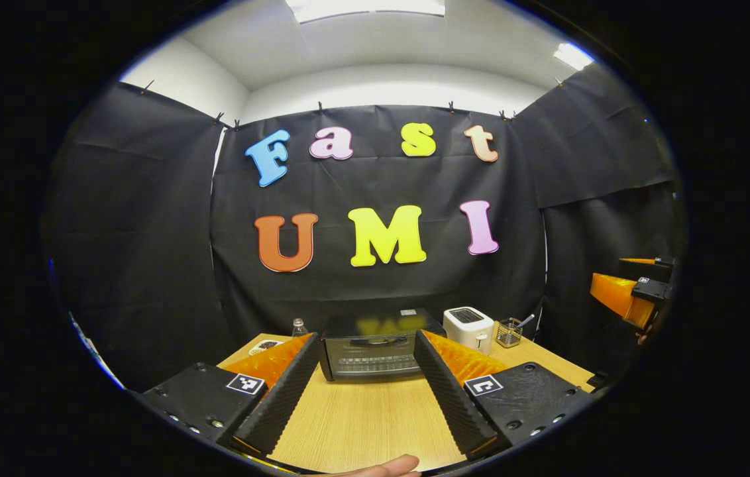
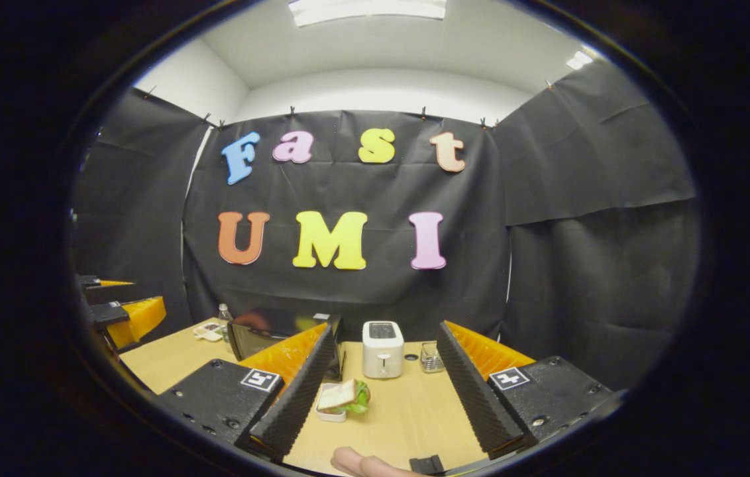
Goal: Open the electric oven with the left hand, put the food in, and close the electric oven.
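The electric oven [image 1: 375, 346] stands at the far end of the bench [image 1: 375, 414], straight ahead of the left hand-held gripper [image 1: 365, 384] and framed between its two fingers, with its glass door shut. This hand-held gripper hovers above the bench with its fingers spread wide and nothing between them. Just beyond its right finger stands a white toaster [image 1: 469, 326], and past that a small wire basket [image 1: 509, 333] with a utensil in it. A small bottle [image 1: 298, 326] and a little dish [image 1: 266, 345] sit beyond its left finger, beside the oven.

In the right gripper view, the right hand-held gripper [image 2: 381, 397] is also wide open and empty above the bench. The food, a sandwich with lettuce in a small white tray [image 2: 340, 400], lies on the bench between its fingers, close to its left finger. The toaster stands farther ahead, and the oven sits behind the left finger, partly hidden.
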Motion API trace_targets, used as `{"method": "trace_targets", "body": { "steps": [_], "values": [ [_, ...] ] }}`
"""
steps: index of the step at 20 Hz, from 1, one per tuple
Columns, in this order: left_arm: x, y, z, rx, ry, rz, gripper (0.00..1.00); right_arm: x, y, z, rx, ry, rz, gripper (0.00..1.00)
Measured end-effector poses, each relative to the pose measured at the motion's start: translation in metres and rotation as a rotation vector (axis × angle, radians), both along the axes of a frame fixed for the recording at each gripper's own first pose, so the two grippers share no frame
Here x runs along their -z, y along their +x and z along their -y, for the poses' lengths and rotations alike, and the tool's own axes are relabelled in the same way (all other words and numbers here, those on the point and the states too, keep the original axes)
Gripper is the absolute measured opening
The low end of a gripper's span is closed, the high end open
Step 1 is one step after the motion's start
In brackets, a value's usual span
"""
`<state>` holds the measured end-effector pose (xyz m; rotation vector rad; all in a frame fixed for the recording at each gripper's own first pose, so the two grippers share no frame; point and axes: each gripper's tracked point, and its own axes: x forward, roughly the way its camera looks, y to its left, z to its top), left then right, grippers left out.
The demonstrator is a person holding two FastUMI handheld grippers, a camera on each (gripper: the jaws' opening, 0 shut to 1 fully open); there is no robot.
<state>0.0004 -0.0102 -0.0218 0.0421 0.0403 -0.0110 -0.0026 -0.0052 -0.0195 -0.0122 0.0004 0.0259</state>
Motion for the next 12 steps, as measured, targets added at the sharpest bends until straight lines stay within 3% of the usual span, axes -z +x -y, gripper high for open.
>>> {"method": "trace_targets", "body": {
  "steps": [6,12],
  "values": [
    [0.007,0.032,0.009,0.009,-0.025,0.006,0.95,0.013,0.02,0.006,-0.004,0.055,-0.004,1.0],
    [0.034,0.111,0.02,0.025,-0.014,-0.055,0.95,0.014,0.041,0.031,0.023,0.056,0.021,1.0]
  ]
}}
